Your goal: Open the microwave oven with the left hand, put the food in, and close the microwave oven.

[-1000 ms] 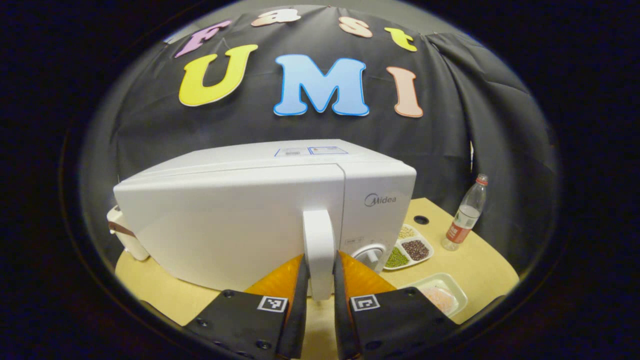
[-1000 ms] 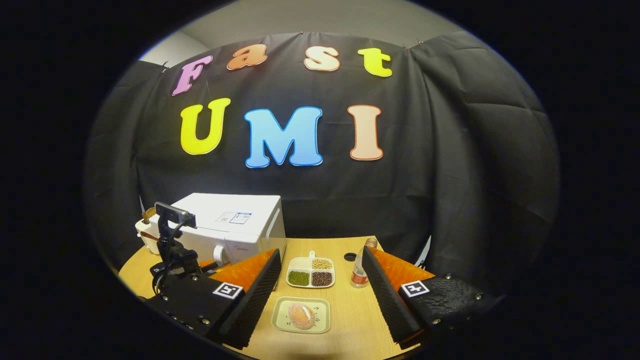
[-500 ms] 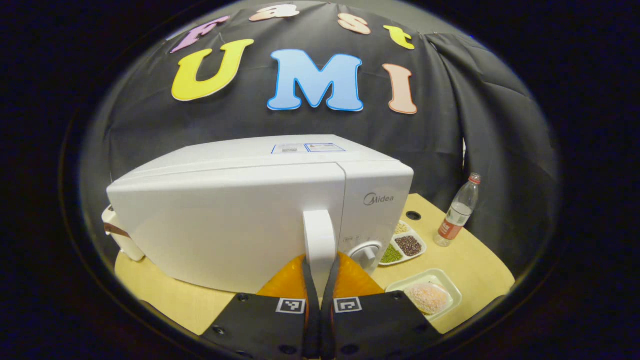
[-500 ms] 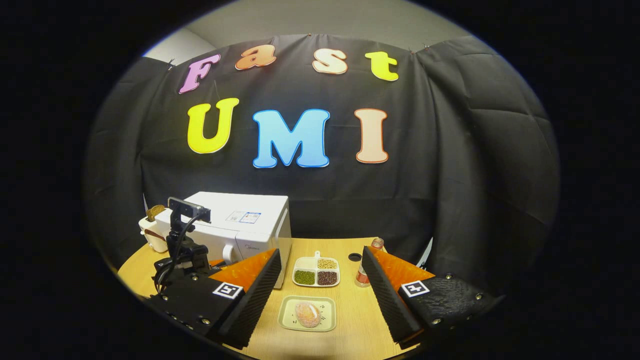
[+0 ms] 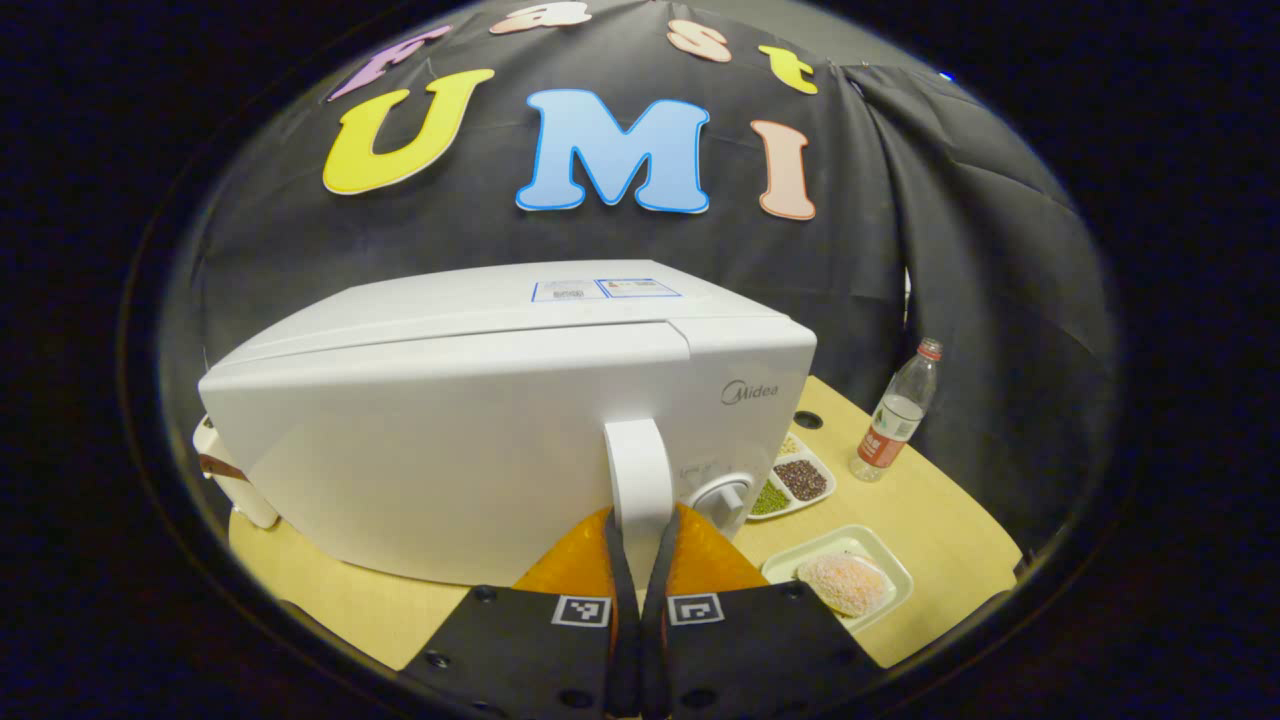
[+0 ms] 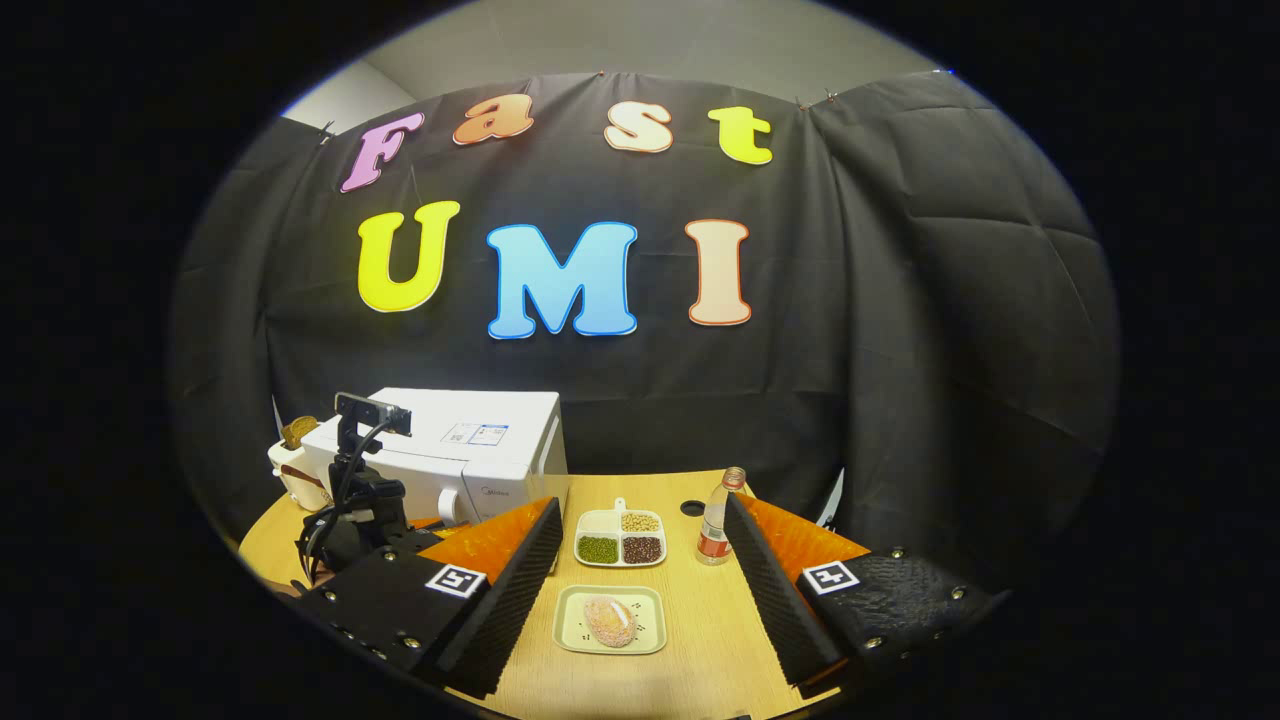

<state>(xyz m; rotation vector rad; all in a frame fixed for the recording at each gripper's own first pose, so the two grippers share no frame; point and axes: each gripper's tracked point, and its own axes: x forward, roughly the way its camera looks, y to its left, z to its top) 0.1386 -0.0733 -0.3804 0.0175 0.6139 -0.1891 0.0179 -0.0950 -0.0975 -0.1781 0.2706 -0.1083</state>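
Note:
The white microwave (image 5: pixel 470 430) stands on the left of the table, and its upright door handle (image 5: pixel 638 470) is right in front of me. My left gripper (image 5: pixel 640 520) is shut on the lower part of that handle. I cannot tell whether the door is shut or just ajar. The food, a pinkish bun (image 5: pixel 842 583), lies on a pale tray (image 5: pixel 790 565) to the right of the microwave. In the right gripper view the bun (image 6: pixel 609 620) lies on its tray (image 6: pixel 570 640) below my open right gripper (image 6: pixel 643 507), which hovers above the table.
A divided dish of beans (image 6: pixel 620 545) and a plastic bottle (image 6: pixel 712 520) stand behind the tray on the wooden table (image 6: pixel 700 620). A white toaster holding bread (image 6: pixel 290 470) sits left of the microwave (image 6: pixel 470 445). A hole (image 6: pixel 690 507) is in the tabletop.
My left gripper's fingers have closed from either side onto the door handle and stay clamped. The right gripper stays open and has drifted slightly.

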